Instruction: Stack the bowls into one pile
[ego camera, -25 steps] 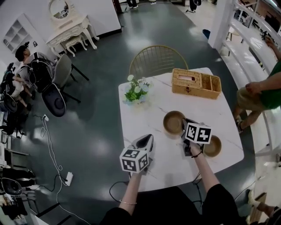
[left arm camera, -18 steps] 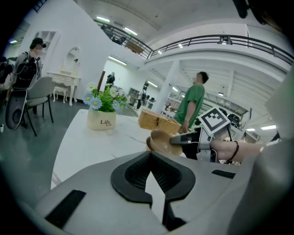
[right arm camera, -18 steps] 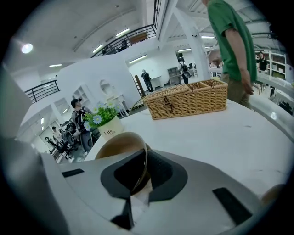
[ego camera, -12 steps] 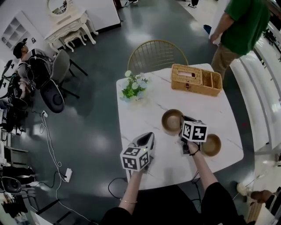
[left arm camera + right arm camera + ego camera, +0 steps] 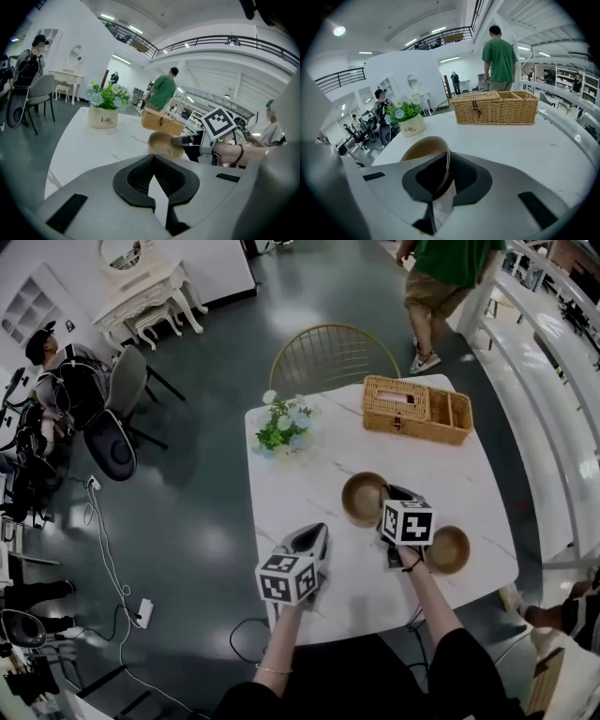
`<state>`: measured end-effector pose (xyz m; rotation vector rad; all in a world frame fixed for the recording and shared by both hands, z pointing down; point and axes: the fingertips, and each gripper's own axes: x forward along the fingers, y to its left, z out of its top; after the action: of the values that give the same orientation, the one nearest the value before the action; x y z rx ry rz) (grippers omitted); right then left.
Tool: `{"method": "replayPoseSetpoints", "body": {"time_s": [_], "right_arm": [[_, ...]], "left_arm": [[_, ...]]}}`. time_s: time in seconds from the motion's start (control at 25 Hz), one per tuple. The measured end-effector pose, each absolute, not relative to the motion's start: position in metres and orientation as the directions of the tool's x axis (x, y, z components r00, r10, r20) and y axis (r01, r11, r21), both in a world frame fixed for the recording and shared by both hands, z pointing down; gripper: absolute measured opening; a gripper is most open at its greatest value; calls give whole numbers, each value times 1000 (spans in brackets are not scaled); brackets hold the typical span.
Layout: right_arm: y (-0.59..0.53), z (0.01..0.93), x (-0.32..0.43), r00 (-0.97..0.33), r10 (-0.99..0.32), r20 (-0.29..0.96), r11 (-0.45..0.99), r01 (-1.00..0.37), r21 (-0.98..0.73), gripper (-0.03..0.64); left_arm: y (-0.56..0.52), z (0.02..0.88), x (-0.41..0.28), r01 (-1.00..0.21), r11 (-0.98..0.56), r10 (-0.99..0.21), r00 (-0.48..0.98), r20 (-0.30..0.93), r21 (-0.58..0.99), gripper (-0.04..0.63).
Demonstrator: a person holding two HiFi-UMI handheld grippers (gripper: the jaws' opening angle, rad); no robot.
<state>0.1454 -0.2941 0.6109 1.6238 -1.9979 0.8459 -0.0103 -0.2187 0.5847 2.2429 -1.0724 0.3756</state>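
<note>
**Right gripper clamped on the rim of one brown bowl, second bowl apart beside it**

The first bowl point(image 5: 362, 497), brown and round, is near the middle of the white marble bench point(image 5: 309, 474). The right gripper point(image 5: 385, 500) reaches it from the person's side, and its jaws are clenched on the bowl's near wall. In the right gripper view, the thin rim stands edge-on between the two dark pads, with the hollow of the bowl to the left. From the left gripper view the bowl looks tipped, with its gripped side raised. No view shows clearly whether its base is touching the bench.

The second bowl point(image 5: 449, 548), of the same brown, sits open side up close to the bench's right front edge. It is just beyond the right gripper's marker cube point(image 5: 407, 521) and apart from the first bowl. The bowls are not stacked.

The left gripper point(image 5: 317, 532) is held over the front left part of the bench, well apart from both bowls. Its jaws are closed tip to tip, with nothing between them.

Further back, a small white pot of flowers point(image 5: 281, 432) stands at the bench's left side. A wicker basket point(image 5: 417, 411) with a lidded part and an open part stands at the far right corner. A gold wire chair point(image 5: 330, 362) is pushed up to the far edge. On the dark floor beyond it, a person in a green shirt point(image 5: 448, 268) is walking. Another person point(image 5: 56, 371) sits at the far left.
</note>
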Motion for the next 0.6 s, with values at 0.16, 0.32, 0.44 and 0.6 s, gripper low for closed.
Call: {"method": "replayPoseSetpoints", "body": {"time_s": [0.16, 0.32, 0.44, 0.6], "right_arm": [[-294, 607, 142, -231, -722, 652, 139, -972, -191, 28], [-295, 604, 142, -239, -733, 637, 148, -970, -194, 79], [-297, 601, 144, -247, -746, 618, 151, -967, -204, 108], [-295, 594, 147, -258, -767, 588, 141, -961, -238, 135]], "left_arm": [[-218, 584, -9, -773, -474, -600, 634, 488, 422, 15], [-220, 584, -9, -774, -470, -604, 633, 484, 426, 15], [-221, 582, -8, -772, -471, -607, 635, 478, 426, 15], [-221, 576, -8, -770, -474, -615, 637, 465, 427, 15]]}}
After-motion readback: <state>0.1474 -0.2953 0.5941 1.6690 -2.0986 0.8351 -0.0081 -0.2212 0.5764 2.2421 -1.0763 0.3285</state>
